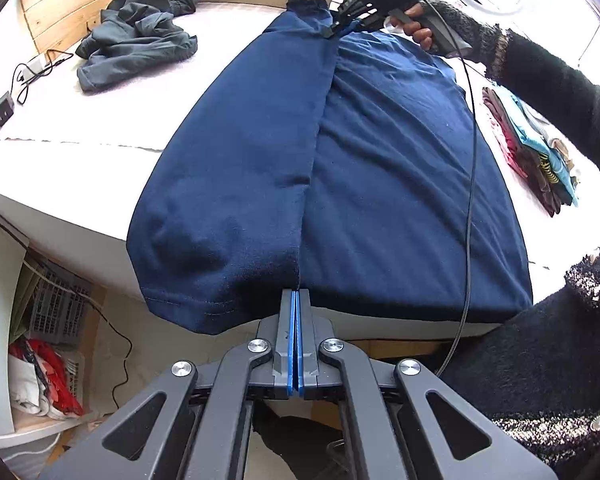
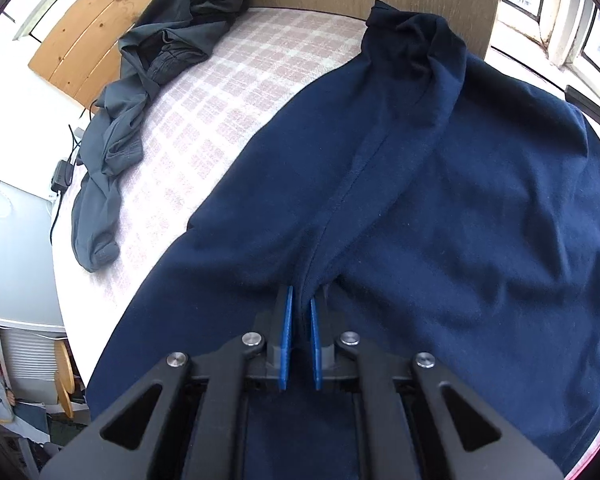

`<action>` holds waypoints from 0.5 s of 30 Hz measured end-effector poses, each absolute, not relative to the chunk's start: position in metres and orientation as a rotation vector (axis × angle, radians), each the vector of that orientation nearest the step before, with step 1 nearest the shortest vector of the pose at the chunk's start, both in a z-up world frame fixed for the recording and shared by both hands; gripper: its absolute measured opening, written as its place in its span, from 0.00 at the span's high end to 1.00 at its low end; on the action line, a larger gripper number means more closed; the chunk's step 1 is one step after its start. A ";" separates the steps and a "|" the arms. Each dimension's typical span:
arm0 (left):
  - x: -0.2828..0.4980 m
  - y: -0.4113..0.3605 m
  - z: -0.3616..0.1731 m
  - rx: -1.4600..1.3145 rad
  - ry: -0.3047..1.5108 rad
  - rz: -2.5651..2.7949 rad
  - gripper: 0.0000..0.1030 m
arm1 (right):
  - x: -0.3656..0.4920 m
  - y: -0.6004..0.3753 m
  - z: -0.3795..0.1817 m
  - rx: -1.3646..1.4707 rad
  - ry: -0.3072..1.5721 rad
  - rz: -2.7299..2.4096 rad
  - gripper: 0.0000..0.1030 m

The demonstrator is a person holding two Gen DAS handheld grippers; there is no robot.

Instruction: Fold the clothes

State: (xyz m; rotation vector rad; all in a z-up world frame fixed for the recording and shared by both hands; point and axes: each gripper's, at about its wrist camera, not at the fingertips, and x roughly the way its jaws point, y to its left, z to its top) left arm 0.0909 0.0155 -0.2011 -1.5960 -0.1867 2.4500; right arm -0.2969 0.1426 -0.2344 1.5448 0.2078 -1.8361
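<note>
On a checked tabletop [image 2: 204,92], the navy garment [image 1: 380,184] lies with one side folded in, both the left gripper [image 1: 297,300] and right gripper [image 2: 301,300] pinched on its fold edge, while a grey garment [image 1: 136,36] awaits and folded clothes [image 1: 540,152] sit stacked.

Navy blue garment [image 2: 440,208], grey clothing [image 2: 140,92], pink-and-white checked cloth [image 2: 228,92], blue-lined jaws.

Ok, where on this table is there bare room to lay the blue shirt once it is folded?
Bare tabletop lies left of the navy shirt, in front of the crumpled grey garment, with cables at its far left edge. The right side is crowded: the stack of folded clothes and the person's sleeve.
</note>
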 end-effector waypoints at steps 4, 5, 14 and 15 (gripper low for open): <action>0.085 0.030 -0.197 -1.581 -0.135 2.438 1.00 | -0.301 0.140 -0.220 1.493 0.225 -1.857 0.93; 0.084 0.033 -0.202 -1.597 -0.142 2.418 1.00 | -0.301 0.138 -0.220 1.495 0.235 -1.858 0.93; 0.091 -0.002 -0.207 -1.679 -0.242 2.370 0.78 | -0.288 0.118 -0.241 1.536 0.530 -1.897 0.83; 0.089 -0.017 -0.206 -1.686 -0.251 2.409 0.78 | -0.286 0.118 -0.234 1.514 0.549 -1.917 0.82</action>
